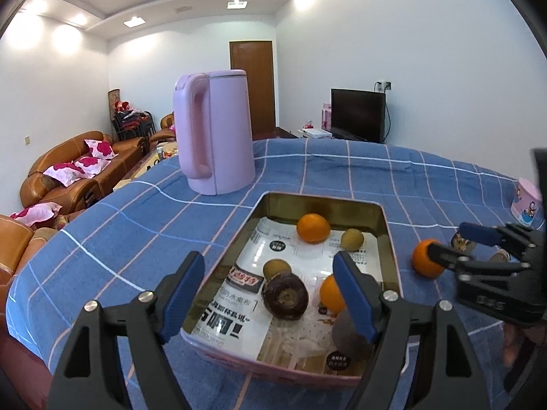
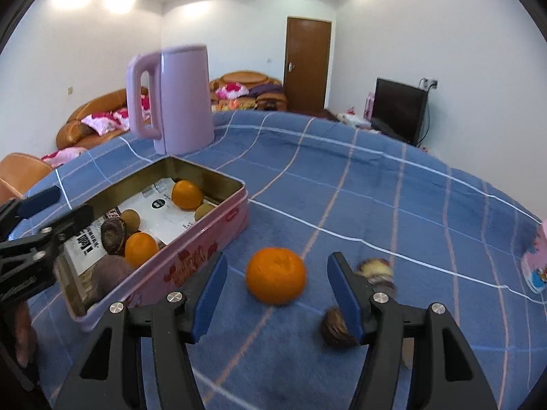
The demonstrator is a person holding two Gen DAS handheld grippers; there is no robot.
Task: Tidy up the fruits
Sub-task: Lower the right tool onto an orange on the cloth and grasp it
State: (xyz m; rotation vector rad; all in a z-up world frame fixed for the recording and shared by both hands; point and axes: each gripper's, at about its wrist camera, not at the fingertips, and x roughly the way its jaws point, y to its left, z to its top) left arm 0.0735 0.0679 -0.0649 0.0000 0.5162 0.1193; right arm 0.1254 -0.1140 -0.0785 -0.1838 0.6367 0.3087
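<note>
Right wrist view: both grippers' fingers (image 2: 336, 275) spread empty, orange (image 2: 275, 275) ahead, tin (image 2: 191, 259) beside.

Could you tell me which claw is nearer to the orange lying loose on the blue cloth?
Right. The right claw is open just before the orange; the left claw hangs over the tin.

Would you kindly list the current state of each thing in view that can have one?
Pink tin: lid off, holding fruit.
Orange on the cloth: outside the tin, ungripped.
Left gripper: open, empty, over the tin.
Right gripper: open, orange ahead between its fingers, untouched.
Pink kettle: upright, lid closed.
Door: shut.
TV: off.
</note>
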